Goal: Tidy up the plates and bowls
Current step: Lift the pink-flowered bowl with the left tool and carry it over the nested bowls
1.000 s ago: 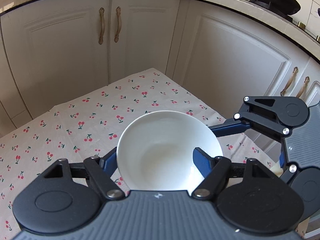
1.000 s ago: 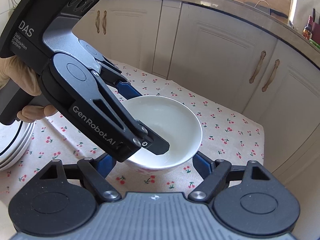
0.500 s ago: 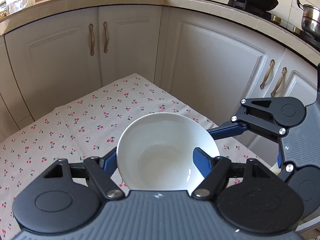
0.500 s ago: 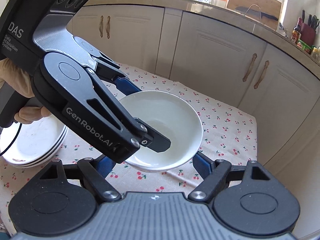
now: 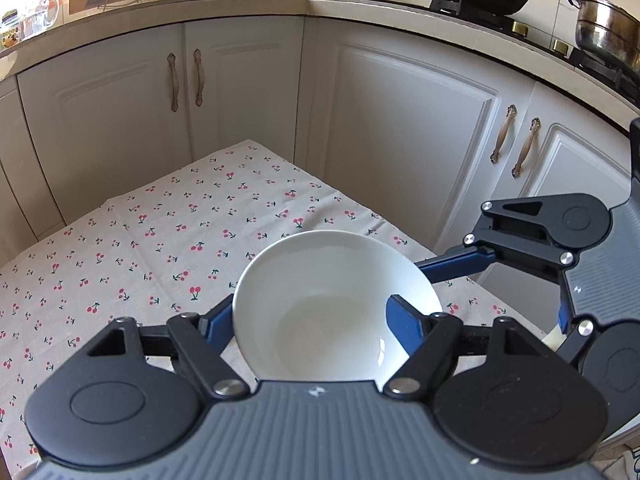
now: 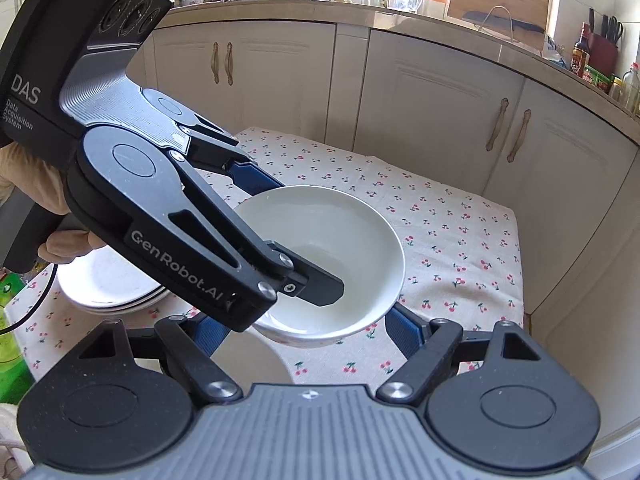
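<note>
We grip the bowl (image 6: pixel 320 256) with both the left gripper (image 6: pixel 276 236) and right gripper (image 6: pixel 304 332), the plates (image 6: pixel 108 288) lying to its left.

The left hand-held gripper (image 6: pixel 280 236) is black, blue-fingered, silver-screwed (marked "GenRobot.AI" and "DAS").

left gripper (image 6: pixel 280 240): body reads "DAS / Data Acquisition System", finger arm reads "GenRobot.AI". Counter bottle labels unreadable.
</note>
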### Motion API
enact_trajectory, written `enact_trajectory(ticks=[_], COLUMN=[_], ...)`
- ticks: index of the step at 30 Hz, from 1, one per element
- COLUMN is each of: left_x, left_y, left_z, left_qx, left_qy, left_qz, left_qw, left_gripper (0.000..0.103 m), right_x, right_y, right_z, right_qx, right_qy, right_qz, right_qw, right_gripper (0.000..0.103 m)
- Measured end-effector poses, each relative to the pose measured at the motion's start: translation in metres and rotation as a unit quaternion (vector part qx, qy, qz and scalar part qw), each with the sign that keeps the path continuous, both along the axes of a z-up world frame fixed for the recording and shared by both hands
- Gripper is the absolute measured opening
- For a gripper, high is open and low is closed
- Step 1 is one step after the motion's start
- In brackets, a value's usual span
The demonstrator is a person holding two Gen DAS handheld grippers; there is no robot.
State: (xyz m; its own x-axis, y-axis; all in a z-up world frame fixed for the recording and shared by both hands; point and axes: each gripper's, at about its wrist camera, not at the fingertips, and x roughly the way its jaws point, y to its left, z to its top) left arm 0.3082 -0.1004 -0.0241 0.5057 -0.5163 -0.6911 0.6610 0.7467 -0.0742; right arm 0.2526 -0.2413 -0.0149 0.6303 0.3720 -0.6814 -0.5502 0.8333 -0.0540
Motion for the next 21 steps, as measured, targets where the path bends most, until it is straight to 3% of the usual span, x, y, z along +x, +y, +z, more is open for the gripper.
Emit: enact_trajectory(ticks=[21], left_x=[-0.054], left_y=[0.003], left_z=[-0.001], left_qx=[-0.015], left_qy=[0.015], left_qz=[0.0], left_qw=[0.9998], left_gripper=[0.077], right_x=[-0.057], right_y=[-0.004], right_z=[0.004], right_qx=[0.009], right_qy=[0.006], right_qz=[0.003], right_qw=[1.0], right_gripper=[0.086])
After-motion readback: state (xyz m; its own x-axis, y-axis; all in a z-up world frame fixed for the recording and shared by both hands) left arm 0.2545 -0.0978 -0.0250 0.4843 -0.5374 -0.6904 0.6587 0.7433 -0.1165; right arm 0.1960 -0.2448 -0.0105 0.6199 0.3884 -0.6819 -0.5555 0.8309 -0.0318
